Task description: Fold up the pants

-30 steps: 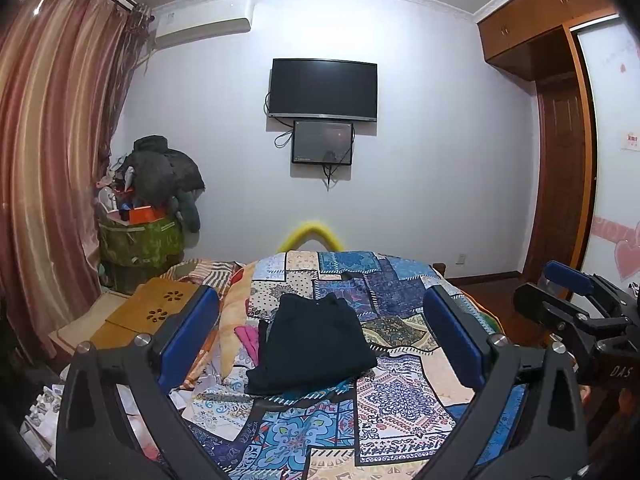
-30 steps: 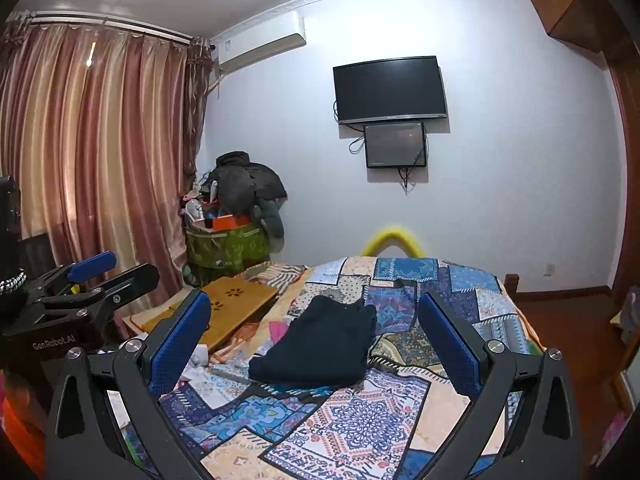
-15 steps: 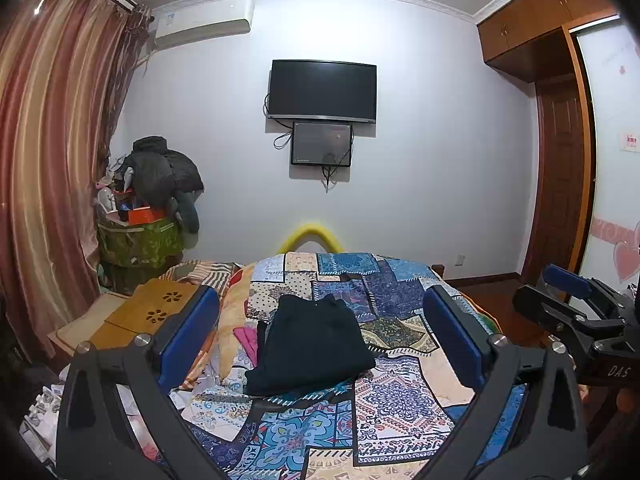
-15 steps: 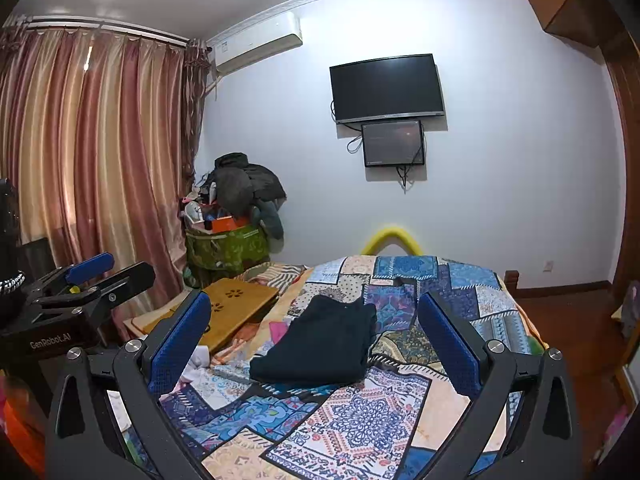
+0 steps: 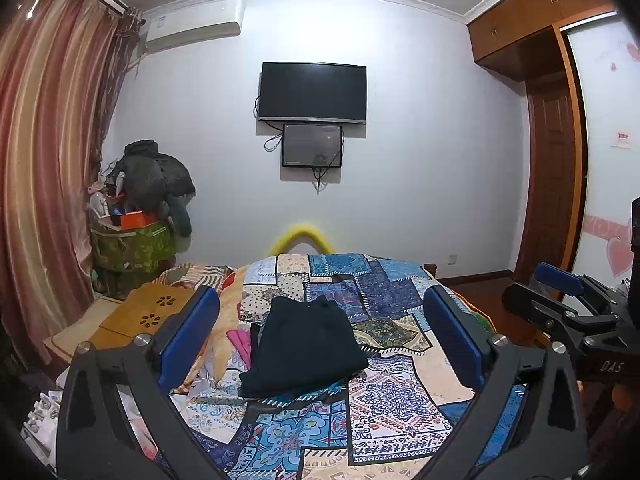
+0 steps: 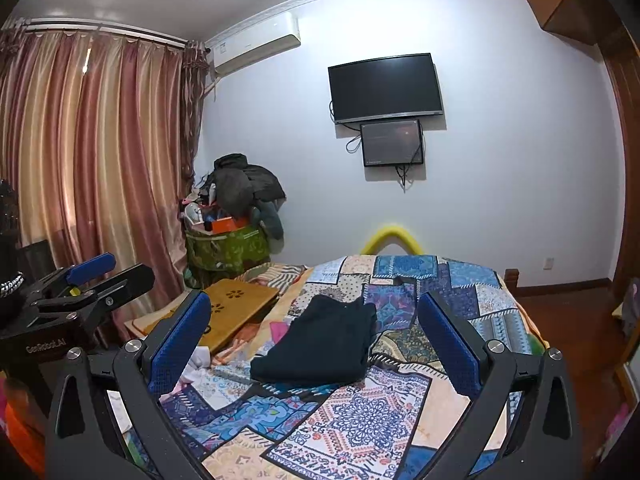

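Dark pants (image 5: 306, 342) lie folded in a compact stack on the patchwork bedspread (image 5: 384, 392), toward its left side; they also show in the right wrist view (image 6: 324, 346). My left gripper (image 5: 320, 340) is open and empty, held well back from and above the bed. My right gripper (image 6: 316, 340) is also open and empty, likewise held back from the pants. Each gripper shows at the edge of the other's view, the right one (image 5: 560, 304) and the left one (image 6: 84, 284).
A wooden lap desk (image 5: 140, 316) lies left of the bed. A green basket piled with clothes (image 5: 132, 240) stands by the curtains (image 5: 44, 160). A TV (image 5: 312, 92) hangs on the far wall. A wooden door and wardrobe (image 5: 548, 184) are at the right.
Nothing has changed on the bed. Both grippers stay open with only a slight drift of the views.
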